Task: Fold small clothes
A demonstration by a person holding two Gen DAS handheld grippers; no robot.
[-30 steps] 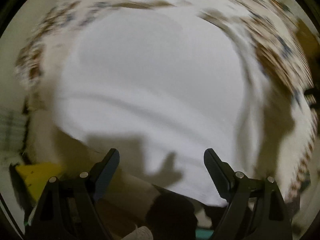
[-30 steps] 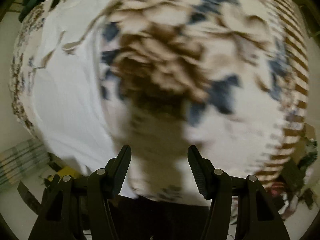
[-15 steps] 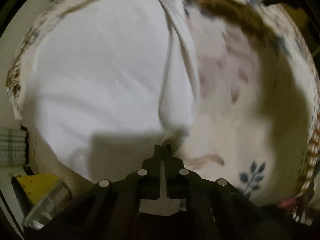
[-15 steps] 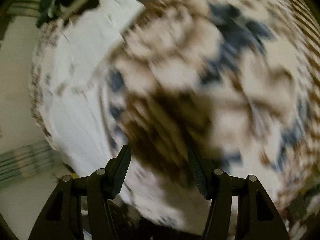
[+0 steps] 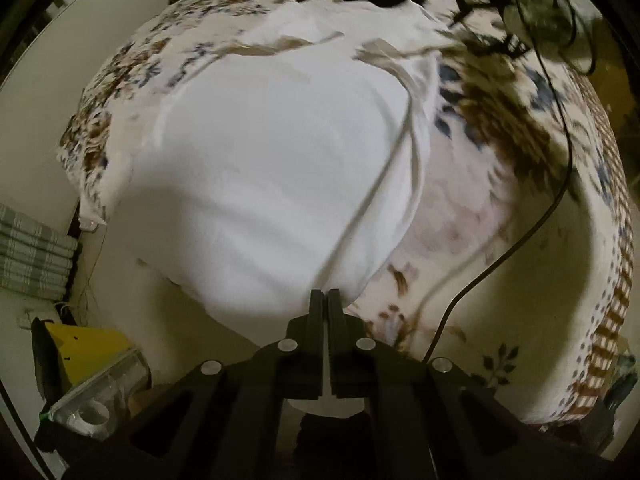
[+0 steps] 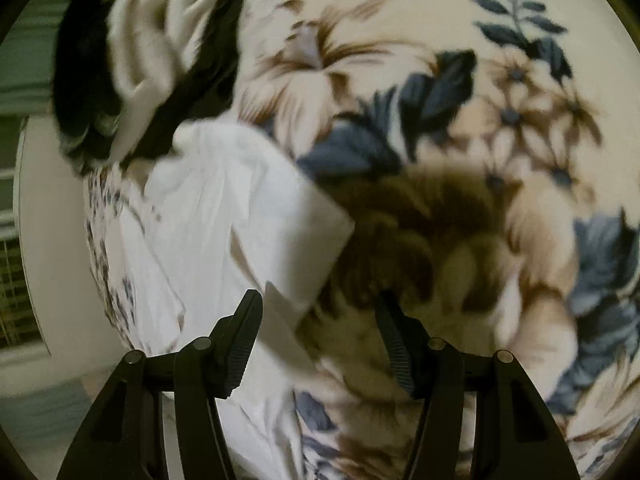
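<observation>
Lying on the floral bedspread (image 5: 500, 216), the white garment (image 5: 272, 176) has its near edge pinched in the closed left gripper (image 5: 325, 300). Only this view shows a black cable (image 5: 560, 184). The right view shows the right gripper (image 6: 318, 320) open over a garment corner.

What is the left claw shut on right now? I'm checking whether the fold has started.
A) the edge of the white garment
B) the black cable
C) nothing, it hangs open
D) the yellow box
A: in the left wrist view the left claw is closed with the near edge of the white garment pinched between its fingers, while the black cable runs free to one side.
</observation>
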